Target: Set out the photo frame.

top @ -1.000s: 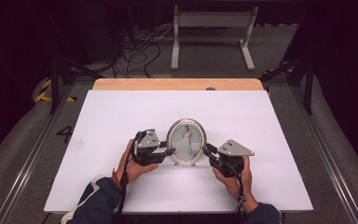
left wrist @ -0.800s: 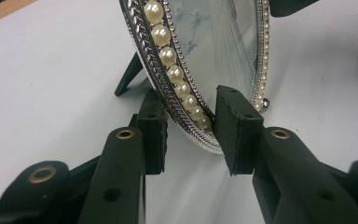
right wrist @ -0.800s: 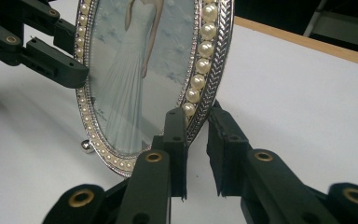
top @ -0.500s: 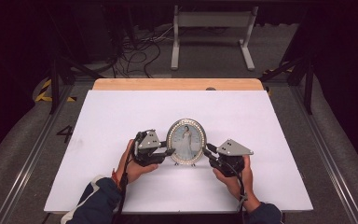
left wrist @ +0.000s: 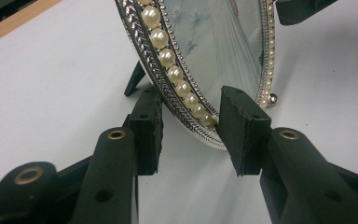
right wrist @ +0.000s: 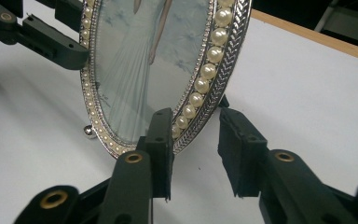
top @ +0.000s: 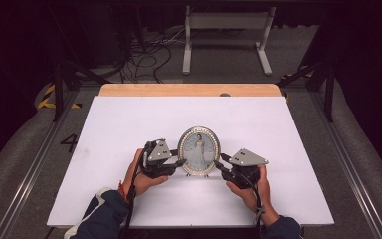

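An oval silver picture frame edged with pearls stands upright on the white table, holding a photo of a figure in a long pale dress. My left gripper is at its left side. In the left gripper view the lower rim lies between the jaws, which have just been opening. My right gripper is at the frame's right side. Its jaws straddle the rim and have just been opening, with a gap showing at the rear pad. The frame rests on its back prop.
A wooden strip borders the table's far edge. Beyond it on the floor are a grey metal stand and loose cables. Rails run along both sides. White surface stretches wide behind and beside the frame.
Both hands and the picture frame stay where they were. Any widening of the jaws is too small to make out in the high view.
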The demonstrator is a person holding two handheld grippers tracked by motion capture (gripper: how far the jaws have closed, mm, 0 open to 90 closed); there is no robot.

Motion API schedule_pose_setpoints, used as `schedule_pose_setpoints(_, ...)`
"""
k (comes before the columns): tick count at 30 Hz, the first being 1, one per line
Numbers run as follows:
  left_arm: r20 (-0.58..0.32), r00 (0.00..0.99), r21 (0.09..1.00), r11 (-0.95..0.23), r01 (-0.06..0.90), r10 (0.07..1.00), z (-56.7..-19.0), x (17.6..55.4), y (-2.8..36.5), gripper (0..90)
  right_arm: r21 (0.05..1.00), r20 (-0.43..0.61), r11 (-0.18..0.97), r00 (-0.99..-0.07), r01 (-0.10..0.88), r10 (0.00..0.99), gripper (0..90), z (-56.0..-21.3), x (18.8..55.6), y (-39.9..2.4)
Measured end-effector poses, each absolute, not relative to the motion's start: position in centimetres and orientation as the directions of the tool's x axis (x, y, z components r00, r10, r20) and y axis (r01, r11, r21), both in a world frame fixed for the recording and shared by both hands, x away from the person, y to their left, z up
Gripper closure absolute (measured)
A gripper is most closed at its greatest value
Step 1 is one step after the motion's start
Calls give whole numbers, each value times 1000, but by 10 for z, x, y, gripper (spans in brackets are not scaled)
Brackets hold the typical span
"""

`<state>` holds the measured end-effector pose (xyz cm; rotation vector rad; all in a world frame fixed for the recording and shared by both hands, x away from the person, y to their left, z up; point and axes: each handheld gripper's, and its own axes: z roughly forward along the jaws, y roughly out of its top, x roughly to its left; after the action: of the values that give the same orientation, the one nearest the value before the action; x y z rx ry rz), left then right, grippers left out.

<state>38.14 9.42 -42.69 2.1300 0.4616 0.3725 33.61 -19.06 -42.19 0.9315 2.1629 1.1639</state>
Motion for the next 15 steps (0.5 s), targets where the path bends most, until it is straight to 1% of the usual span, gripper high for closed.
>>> schedule_pose_setpoints(3,100,883,827,-532,182,458,-426,380,95,592,855,-113,402,-640,328,760,616,-421,336,-191)
schedule_pose_setpoints(7,119,880,825,-539,170,460,-425,378,96,554,843,-146,437,-650,312,746,542,-417,336,-191)
schedule_pose_setpoints(10,139,875,818,-552,162,464,-424,376,96,526,840,-149,443,-652,312,743,487,-415,336,-192)
schedule_pose_setpoints(15,159,870,810,-566,155,467,-423,373,97,432,834,-154,453,-655,315,739,412,-414,337,-193)
